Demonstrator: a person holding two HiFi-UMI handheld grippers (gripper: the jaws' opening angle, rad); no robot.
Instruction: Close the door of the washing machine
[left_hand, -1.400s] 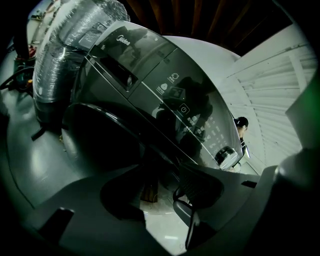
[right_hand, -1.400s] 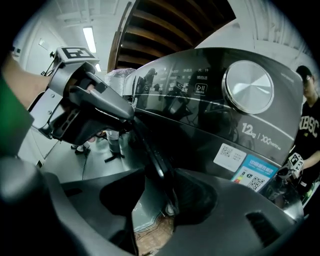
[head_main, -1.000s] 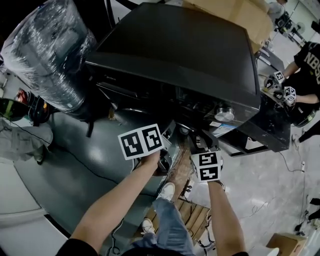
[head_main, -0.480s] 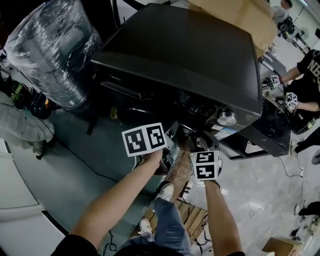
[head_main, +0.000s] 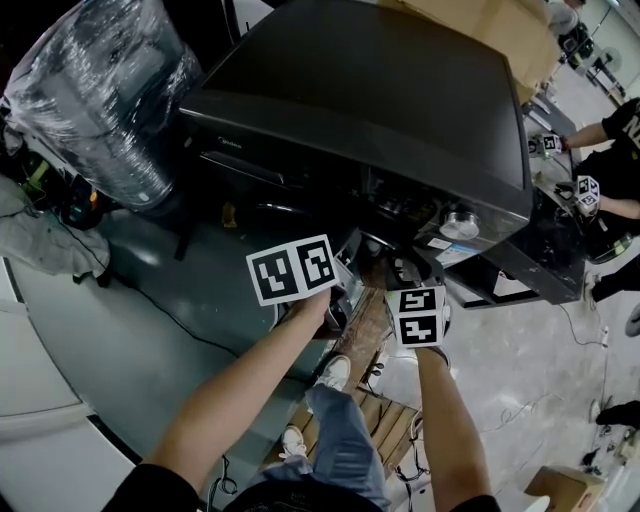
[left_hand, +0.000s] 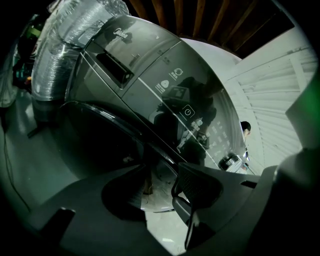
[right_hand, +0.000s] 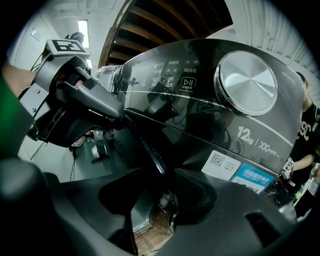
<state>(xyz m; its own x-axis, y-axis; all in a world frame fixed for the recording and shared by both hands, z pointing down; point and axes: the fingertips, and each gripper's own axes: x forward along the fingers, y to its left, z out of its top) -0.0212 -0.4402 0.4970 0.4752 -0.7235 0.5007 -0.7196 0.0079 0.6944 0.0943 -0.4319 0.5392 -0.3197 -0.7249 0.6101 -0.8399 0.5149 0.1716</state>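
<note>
The black front-loading washing machine fills the head view. Its round dark door hangs a little ajar, and its edge runs down toward both grippers. My left gripper is at the door's edge with its jaws open, and pale floor shows between them. My right gripper sits just right of it, below the silver knob. Its jaws have just been opening and stand open. The door's edge passes near their gap, but the pads do not press on it.
A plastic-wrapped bundle stands left of the machine and a cardboard box behind it. At the right a second person works with grippers. A wooden pallet and my shoe are below.
The head view has drifted slightly. Both grippers stay in the same place at the machine's front.
</note>
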